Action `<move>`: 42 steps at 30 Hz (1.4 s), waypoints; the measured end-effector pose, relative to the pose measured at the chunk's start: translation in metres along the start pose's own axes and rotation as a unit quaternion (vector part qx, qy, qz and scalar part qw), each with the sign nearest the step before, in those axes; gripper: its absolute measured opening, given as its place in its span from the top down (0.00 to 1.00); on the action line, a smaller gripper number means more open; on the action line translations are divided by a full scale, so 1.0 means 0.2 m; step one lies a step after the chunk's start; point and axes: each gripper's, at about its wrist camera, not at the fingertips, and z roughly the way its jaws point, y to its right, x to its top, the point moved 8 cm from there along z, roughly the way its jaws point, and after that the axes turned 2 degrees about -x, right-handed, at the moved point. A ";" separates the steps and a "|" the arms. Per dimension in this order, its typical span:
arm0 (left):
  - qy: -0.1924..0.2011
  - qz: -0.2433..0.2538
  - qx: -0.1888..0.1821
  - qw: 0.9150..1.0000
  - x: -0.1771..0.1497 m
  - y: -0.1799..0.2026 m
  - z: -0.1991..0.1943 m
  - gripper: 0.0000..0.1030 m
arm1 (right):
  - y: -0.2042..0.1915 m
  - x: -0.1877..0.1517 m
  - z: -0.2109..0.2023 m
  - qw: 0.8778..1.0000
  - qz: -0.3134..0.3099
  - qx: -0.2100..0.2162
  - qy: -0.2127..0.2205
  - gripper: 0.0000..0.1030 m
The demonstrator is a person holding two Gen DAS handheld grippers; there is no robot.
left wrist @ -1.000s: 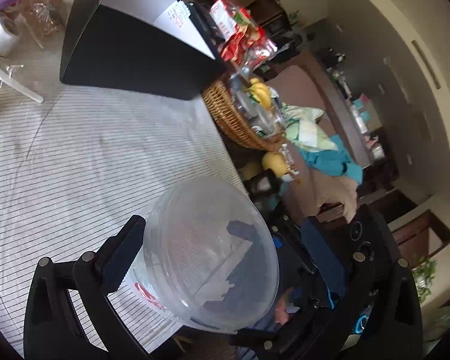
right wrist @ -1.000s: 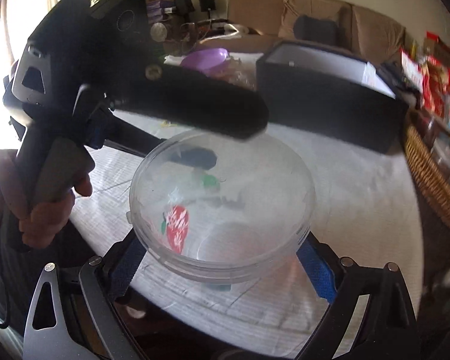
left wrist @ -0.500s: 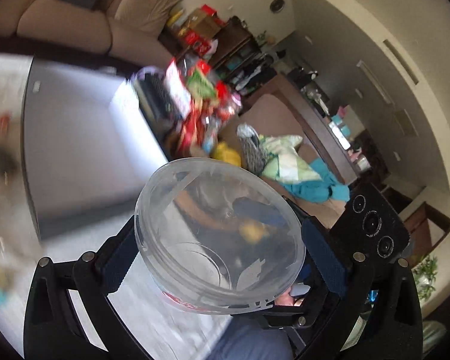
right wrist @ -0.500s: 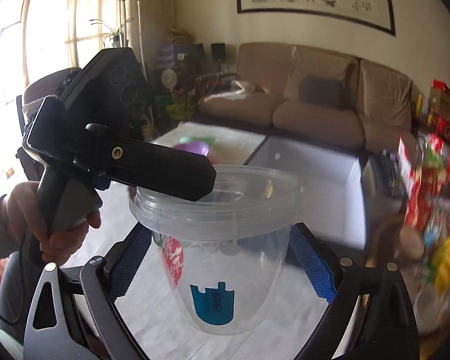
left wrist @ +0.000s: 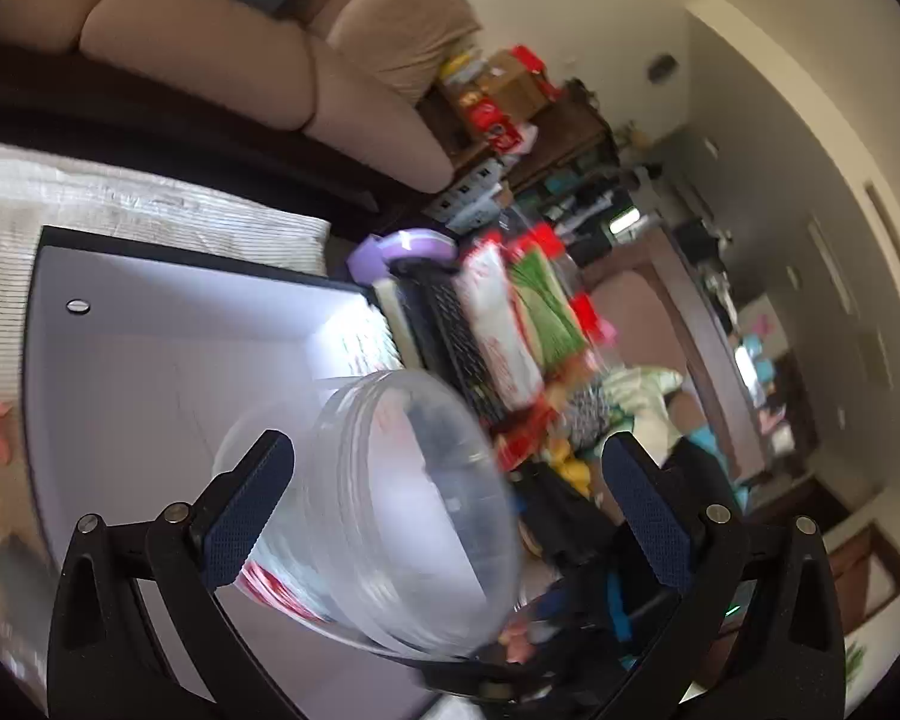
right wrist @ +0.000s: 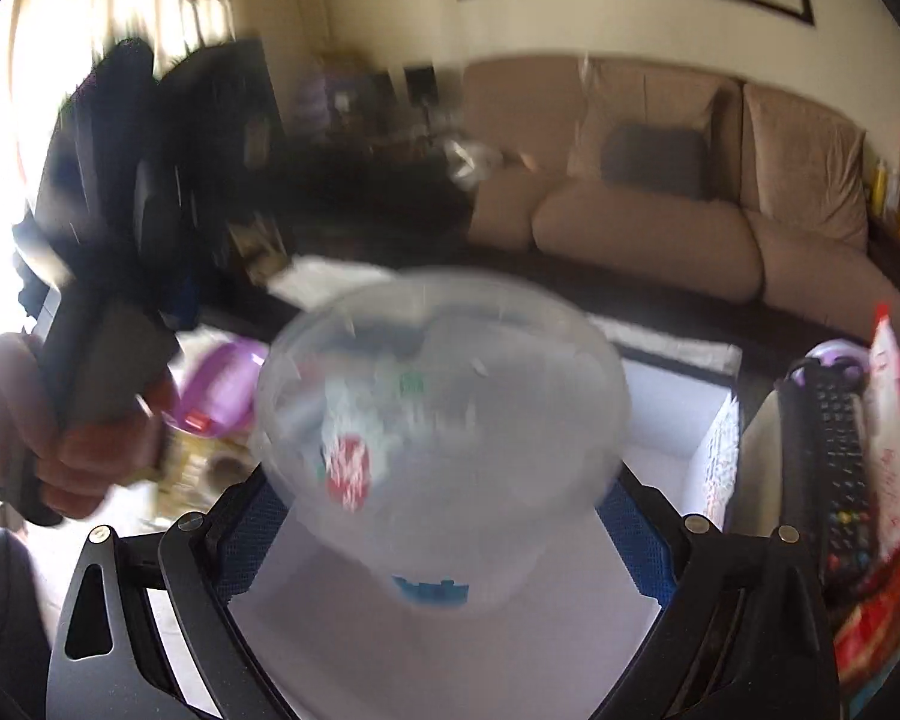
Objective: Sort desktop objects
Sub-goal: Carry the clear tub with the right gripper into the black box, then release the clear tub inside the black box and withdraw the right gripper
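Now, right gripper (right wrist: 444, 516): a clear plastic tub (right wrist: 444, 414) is held between its two blue pads, which press on the tub's sides
Left gripper (left wrist: 450, 510): the fingers are spread wide, and the tub (left wrist: 402, 510) is seen between them; only the left pad looks close to it, so a grip cannot be told
Tub: it is held up over a black box (left wrist: 168, 372) with a white inside, and a red sticker is seen on its side
Box: it is set on a striped cloth (left wrist: 120, 204)
Beside the box: a black remote (right wrist: 834, 450) and snack packs (left wrist: 510, 330) are seen
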 end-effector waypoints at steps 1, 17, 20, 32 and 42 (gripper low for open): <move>-0.003 -0.010 0.012 1.000 0.00 -0.06 0.05 0.00 | 0.04 -0.01 0.08 1.000 0.004 -0.011 -0.016 0.05; -0.038 -0.076 0.066 0.994 -0.23 -0.36 0.24 0.00 | 0.08 -0.39 -0.08 0.979 -0.022 -0.118 -0.165 0.05; -0.050 -0.065 0.067 0.994 -0.34 -0.27 0.24 0.00 | 0.05 -0.49 -0.32 0.977 -0.010 -0.159 -0.144 0.05; -0.113 -0.131 0.057 0.983 -0.51 -0.12 0.59 0.00 | -0.03 -0.63 -0.69 0.976 0.192 -0.100 -0.018 0.05; -0.072 -0.178 0.042 0.980 -0.27 -0.24 0.89 0.00 | 0.11 -0.72 -0.61 0.974 0.198 -0.104 -0.029 0.05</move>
